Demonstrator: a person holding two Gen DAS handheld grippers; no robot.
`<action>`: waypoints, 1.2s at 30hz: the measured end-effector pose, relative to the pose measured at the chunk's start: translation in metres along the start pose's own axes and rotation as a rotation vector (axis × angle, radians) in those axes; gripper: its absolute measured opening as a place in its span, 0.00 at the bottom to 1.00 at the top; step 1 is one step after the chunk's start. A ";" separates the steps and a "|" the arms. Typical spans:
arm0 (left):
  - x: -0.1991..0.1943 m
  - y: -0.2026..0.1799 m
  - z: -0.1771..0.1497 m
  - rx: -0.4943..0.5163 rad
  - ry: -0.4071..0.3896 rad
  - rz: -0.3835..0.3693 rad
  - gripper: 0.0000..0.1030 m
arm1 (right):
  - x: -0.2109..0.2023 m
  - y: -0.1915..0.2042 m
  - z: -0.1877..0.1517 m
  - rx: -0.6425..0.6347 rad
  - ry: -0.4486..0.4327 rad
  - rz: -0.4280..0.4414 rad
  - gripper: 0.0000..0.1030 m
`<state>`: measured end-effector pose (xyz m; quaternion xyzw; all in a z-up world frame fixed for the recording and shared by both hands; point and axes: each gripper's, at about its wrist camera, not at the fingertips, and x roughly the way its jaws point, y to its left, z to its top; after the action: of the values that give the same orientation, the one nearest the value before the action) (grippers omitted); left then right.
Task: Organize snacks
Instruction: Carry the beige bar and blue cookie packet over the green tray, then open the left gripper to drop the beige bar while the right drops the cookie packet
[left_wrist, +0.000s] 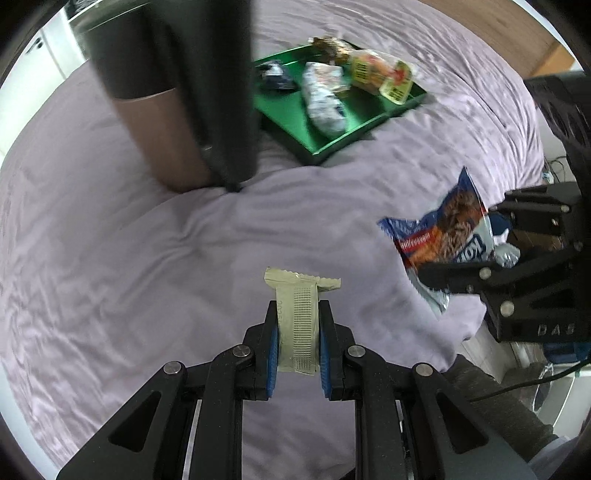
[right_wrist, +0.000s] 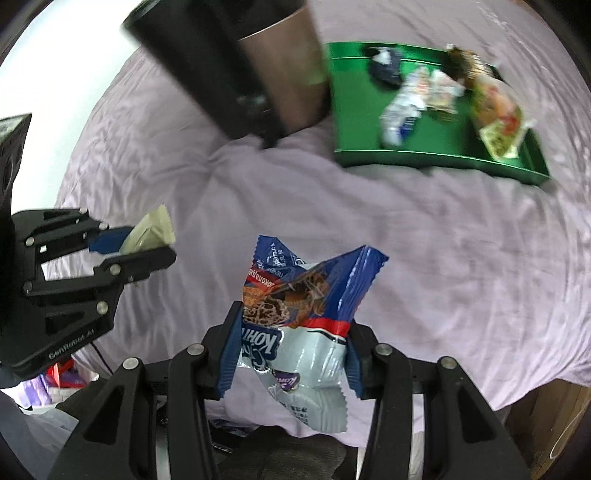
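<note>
Right now you are mid-carry with both hands loaded, neither snack yet delivered. Your left gripper (left_wrist: 297, 341) is clamped on a pale green bar wrapper (left_wrist: 297, 325), held off the lilac bedspread (left_wrist: 110, 258) with its crimped end pointing forward. Further right, your right gripper (right_wrist: 291, 354) is closed around a blue and white cookie packet (right_wrist: 303, 314), also lifted clear of the cloth. Ahead and to the right sits the green tray (left_wrist: 291, 122), which already holds several wrapped snacks. A dark cylinder (left_wrist: 155, 110) stands on the bed just left of the tray. Next, I judge, you should bring each packet over a bare patch of tray, steering around that cylinder, lower, then release.
</note>
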<state>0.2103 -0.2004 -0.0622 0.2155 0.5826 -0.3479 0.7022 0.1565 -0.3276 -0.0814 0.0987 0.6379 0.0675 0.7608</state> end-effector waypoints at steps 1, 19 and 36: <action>0.003 -0.005 0.004 0.008 0.001 -0.001 0.14 | -0.003 -0.006 -0.001 0.009 -0.005 -0.004 0.43; 0.025 -0.050 0.072 0.080 -0.014 -0.042 0.15 | -0.033 -0.093 0.028 0.116 -0.128 -0.100 0.42; 0.104 -0.007 0.242 -0.187 -0.174 0.217 0.15 | -0.004 -0.169 0.210 0.042 -0.315 -0.207 0.43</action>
<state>0.3751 -0.4009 -0.1071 0.1799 0.5226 -0.2317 0.8005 0.3580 -0.5064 -0.0828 0.0578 0.5188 -0.0406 0.8520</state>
